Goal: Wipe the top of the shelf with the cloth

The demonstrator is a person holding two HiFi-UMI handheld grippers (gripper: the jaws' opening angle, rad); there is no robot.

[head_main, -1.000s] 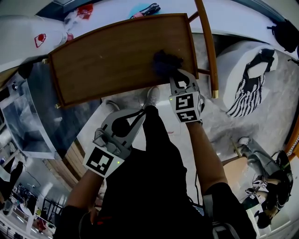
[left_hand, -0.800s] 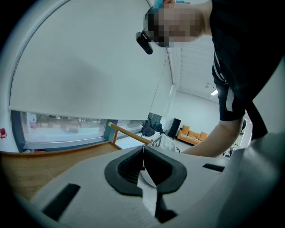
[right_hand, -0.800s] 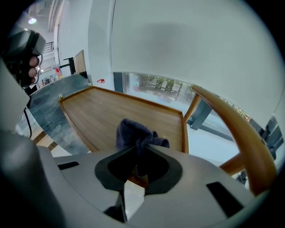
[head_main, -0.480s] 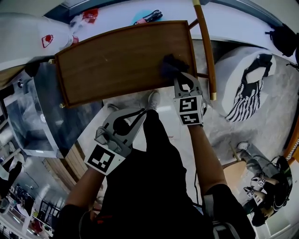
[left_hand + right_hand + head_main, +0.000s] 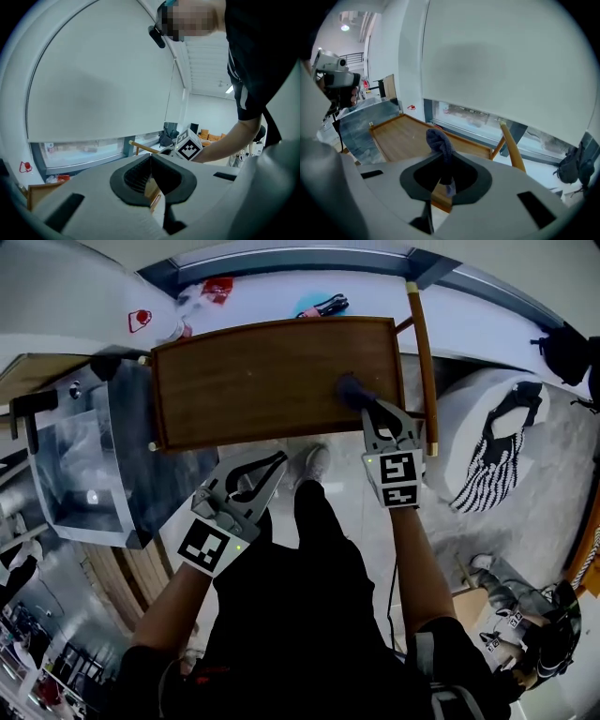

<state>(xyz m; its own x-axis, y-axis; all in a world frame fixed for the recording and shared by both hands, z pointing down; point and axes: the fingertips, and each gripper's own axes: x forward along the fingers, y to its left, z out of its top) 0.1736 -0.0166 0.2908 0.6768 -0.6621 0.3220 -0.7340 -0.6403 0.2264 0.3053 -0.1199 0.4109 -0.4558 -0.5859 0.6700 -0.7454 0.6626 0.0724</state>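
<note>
- The right gripper (image 5: 367,406) is clamped tight on the dark cloth (image 5: 349,387), with a bunched wad sticking out past the jaw tips and a short tail hanging between them.
- The cloth rests on the wooden shelf (image 5: 253,381) top, toward its 4 o'clock corner, close to the front edge and the right-hand rim.
- Compared with a second ago, the cloth has hardly moved along the board; it keeps to that same right front patch, a touch nearer the front edge.
- The left gripper (image 5: 270,463) has its jaws pressed together with nothing between them. It hangs off the shelf at about 7 o'clock from the cloth, just short of the front edge and touching nothing.
- Against the earlier picture, its tips now sit nearer that front edge.
- The whole shelf now shows lower and more centred in the head view than before, so more of the white sill at 12 o'clock comes into sight.
- A clear box (image 5: 75,465) stands against the shelf's 9 o'clock end.
- A slanted wooden rail (image 5: 422,362) runs just past the 3 o'clock end.
</note>
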